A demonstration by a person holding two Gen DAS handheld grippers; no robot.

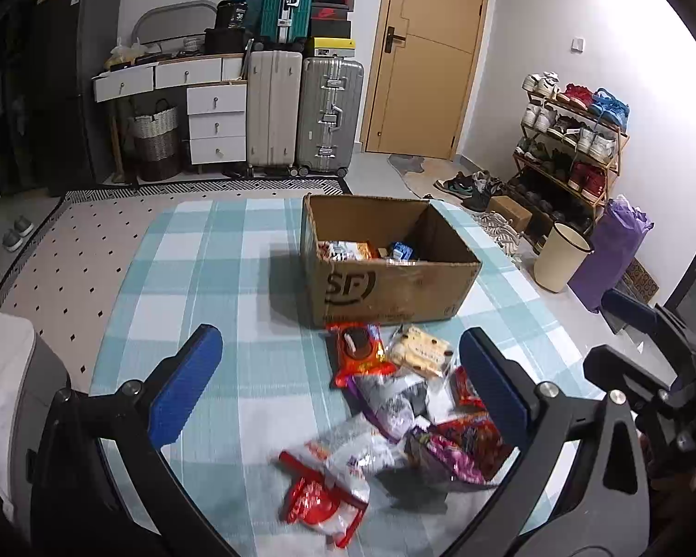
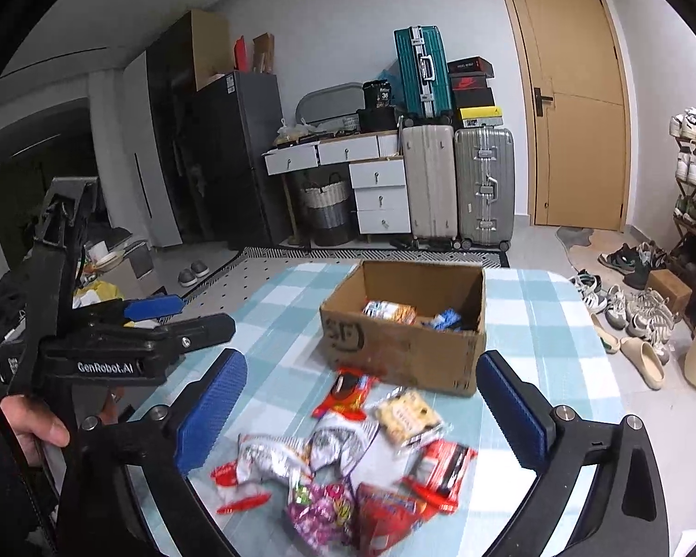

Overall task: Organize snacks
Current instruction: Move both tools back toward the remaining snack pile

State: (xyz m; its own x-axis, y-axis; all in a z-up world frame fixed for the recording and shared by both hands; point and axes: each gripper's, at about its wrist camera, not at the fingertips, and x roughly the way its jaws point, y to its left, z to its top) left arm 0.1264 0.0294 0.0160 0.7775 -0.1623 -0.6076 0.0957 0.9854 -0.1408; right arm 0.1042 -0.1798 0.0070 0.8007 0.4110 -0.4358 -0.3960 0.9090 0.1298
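You hold both grippers above the snack packets [image 1: 394, 408] with the jaws spread wide and nothing between them, probably because you are choosing what to take; the pile lies on the checked cloth [image 1: 236, 278] just in front of the cardboard box [image 1: 394, 288], which already has a few packets inside. The left gripper [image 1: 343, 390] sees the pale bucket [image 1: 561, 257] to the right of the box. The right gripper [image 2: 362, 413] shows instead the slippers [image 2: 194, 273] on the floor to the left of the box.
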